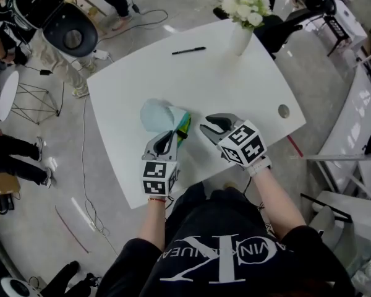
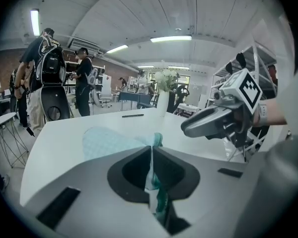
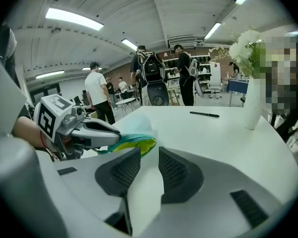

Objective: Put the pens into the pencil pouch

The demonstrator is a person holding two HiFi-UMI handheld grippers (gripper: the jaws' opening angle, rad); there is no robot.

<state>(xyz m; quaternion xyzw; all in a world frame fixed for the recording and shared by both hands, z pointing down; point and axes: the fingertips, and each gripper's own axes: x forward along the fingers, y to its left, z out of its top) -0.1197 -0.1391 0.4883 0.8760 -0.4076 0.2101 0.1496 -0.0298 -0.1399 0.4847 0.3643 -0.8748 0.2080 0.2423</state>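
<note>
Head view: my left tongs (image 1: 165, 142) pinch the near edge of the pencil pouch (image 1: 161, 115) on the white table (image 1: 235, 85). One black pen (image 1: 188, 51) lies well apart at the far side, near the vase (image 1: 240, 39).

Left gripper view: the jaws are closed on the pouch's teal fabric.

Right gripper view: my right tongs (image 3: 149, 155) stand open and empty beside the pouch's mouth. Whether any pen is already inside I cannot tell; that one pen is certainly still to go in.
</note>
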